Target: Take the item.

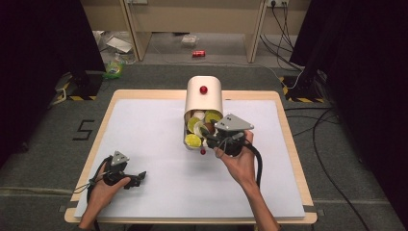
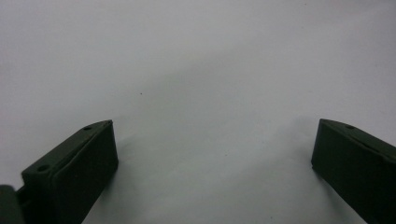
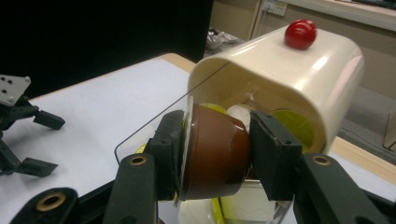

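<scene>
Item: brown cup point(image 3: 215, 156), small and tapered, lying on its side between the fingers point(image 3: 273, 151) of the right gripper point(image 1: 216, 136). State of grip: the two black pads are clamped on it, one against the wide rim end, the other against the narrower base, so the cup's long axis runs straight across from pad to pad. Location: just in front of the open mouth of the cream container point(image 1: 204, 98), whose domed cover bears a red knob point(image 1: 203, 89); in the high view the cup hangs over the container's tray point(image 1: 185, 137), among yellow-green and white pieces point(image 1: 193, 140) that lie there. Whether it touches any of them cannot be told. Key relation: the container's opening faces the person, so the cup most likely comes free by drawing toward the near edge and up, rim kept level. Second entry: left gripper point(image 1: 129, 177), resting on the white surface point(image 1: 154, 130) well apart at the near left, fingers spread wide with nothing between them. The right hand is much nearer the work.
</scene>
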`<state>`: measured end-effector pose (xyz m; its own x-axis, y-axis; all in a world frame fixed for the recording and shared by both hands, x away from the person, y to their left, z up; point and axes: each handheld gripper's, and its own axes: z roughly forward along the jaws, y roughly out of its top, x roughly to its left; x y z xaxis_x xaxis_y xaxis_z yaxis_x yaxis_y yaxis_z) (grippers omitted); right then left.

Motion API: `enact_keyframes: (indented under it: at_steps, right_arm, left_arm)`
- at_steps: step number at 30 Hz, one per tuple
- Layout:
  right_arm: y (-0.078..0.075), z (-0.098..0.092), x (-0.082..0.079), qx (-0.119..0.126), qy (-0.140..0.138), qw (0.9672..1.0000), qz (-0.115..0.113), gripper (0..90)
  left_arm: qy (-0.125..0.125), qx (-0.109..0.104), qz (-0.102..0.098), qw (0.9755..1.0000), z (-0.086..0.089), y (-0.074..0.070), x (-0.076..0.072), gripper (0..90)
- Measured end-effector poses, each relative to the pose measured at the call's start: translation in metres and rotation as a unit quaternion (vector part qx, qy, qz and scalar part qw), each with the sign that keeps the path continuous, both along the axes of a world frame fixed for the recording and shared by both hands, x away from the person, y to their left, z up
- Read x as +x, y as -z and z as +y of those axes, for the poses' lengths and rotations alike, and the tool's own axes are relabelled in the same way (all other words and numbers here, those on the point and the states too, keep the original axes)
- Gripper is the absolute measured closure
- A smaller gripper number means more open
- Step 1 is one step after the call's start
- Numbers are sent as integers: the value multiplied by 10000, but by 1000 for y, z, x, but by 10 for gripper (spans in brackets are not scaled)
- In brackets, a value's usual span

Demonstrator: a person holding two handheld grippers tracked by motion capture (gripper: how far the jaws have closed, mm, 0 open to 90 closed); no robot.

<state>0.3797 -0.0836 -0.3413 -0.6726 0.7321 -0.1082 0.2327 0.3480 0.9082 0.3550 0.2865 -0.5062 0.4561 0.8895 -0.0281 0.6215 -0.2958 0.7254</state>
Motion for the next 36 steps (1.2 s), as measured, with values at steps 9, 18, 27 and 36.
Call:
enact_keyframes:
  at_steps: [9, 18, 27, 36]
  right_arm:
    - [-11, -19, -8, 253, 123, 9996, -92, 567]
    - [-14, -38, -12, 324, 302, 9989, -130, 567]
    - [-16, -54, -14, 383, 457, 9981, -175, 567]
    - [-7, -69, -13, 253, 695, 9972, -130, 566]
  left_arm:
    - [1, -3, 0, 10000, 0, 0, 0, 0]
    - [1, -1, 2, 10000, 0, 0, 0, 0]
    - [0, -2, 2, 10000, 0, 0, 0, 0]
    - [0, -2, 2, 10000, 0, 0, 0, 0]
